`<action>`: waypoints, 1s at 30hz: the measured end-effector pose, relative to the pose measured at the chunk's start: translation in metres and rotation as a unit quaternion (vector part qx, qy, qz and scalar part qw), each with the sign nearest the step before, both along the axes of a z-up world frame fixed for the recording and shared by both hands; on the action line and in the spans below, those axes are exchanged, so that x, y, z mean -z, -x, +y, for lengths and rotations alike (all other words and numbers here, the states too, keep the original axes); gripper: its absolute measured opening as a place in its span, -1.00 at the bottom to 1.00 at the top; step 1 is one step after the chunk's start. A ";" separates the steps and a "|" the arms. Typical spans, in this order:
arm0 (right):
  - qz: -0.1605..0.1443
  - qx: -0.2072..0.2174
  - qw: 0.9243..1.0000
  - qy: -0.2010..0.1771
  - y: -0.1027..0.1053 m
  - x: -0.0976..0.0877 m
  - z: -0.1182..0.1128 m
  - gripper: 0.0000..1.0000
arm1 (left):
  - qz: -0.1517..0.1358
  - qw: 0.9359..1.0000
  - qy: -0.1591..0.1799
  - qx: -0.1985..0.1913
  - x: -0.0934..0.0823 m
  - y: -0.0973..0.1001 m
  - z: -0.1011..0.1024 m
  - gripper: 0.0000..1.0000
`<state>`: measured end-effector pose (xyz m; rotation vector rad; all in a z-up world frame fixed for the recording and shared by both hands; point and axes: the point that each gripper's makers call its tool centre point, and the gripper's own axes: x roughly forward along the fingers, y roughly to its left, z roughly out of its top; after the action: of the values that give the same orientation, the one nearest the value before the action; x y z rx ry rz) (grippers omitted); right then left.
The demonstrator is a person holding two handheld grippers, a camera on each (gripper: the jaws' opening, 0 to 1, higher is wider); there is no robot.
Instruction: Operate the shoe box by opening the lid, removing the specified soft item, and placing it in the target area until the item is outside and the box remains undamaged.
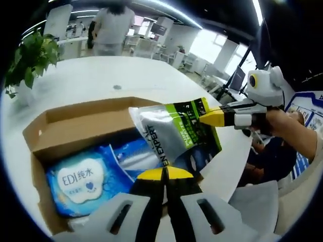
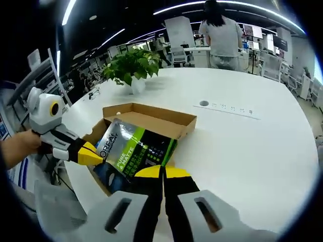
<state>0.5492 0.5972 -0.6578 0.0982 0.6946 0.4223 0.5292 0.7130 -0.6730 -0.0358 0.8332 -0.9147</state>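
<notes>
Here, both tools (image 1: 164,174) (image 2: 162,172) on pouch (image 2: 133,151) above open box (image 2: 151,118).

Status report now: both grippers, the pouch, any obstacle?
Left gripper and right gripper both shut on pouch, lifted above open box. Wipes pack remains inside. No obstacle.

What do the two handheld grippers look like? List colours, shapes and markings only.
Both match. The left gripper has pale grey moulded jaw arms with slot cut-outs, black inner faces and yellow tips. The right gripper is built the same. Seen from the side, each carries a rounded white housing with a yellow-ringed round lens.
</notes>
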 end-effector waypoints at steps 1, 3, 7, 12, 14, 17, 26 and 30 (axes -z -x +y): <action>0.000 0.001 1.000 0.000 0.001 0.000 -0.002 -1.00 | -0.002 1.000 -0.001 0.001 0.000 0.000 -0.003 -1.00; 0.000 0.003 1.000 0.001 0.001 0.000 -0.006 -1.00 | -0.004 1.000 -0.003 0.004 0.000 0.001 -0.007 -1.00; 0.000 0.007 1.000 0.001 0.002 0.000 -0.015 -1.00 | -0.008 1.000 -0.008 0.011 0.000 0.002 -0.016 -1.00; 0.003 0.011 1.000 0.003 0.003 0.001 -0.025 -1.00 | -0.016 1.000 -0.016 0.021 0.001 0.004 -0.026 -1.00; 0.004 0.013 1.000 0.005 0.003 0.002 -0.029 -1.00 | -0.018 0.999 -0.020 0.027 0.002 0.005 -0.030 -1.00; 0.006 0.015 1.000 0.008 0.003 0.003 -0.035 -1.00 | -0.021 0.999 -0.024 0.033 0.002 0.005 -0.036 -1.00; 0.014 0.026 0.999 0.015 0.003 0.008 -0.054 -1.00 | -0.028 0.997 -0.038 0.054 0.006 0.005 -0.056 -1.00; 0.016 0.032 0.999 0.019 0.003 0.010 -0.063 -1.00 | -0.034 0.996 -0.046 0.069 0.007 0.004 -0.064 -1.00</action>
<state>0.5467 0.5343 -0.6681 0.0913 0.7294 0.3476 0.5252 0.6486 -0.6800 0.1333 0.8214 -1.0001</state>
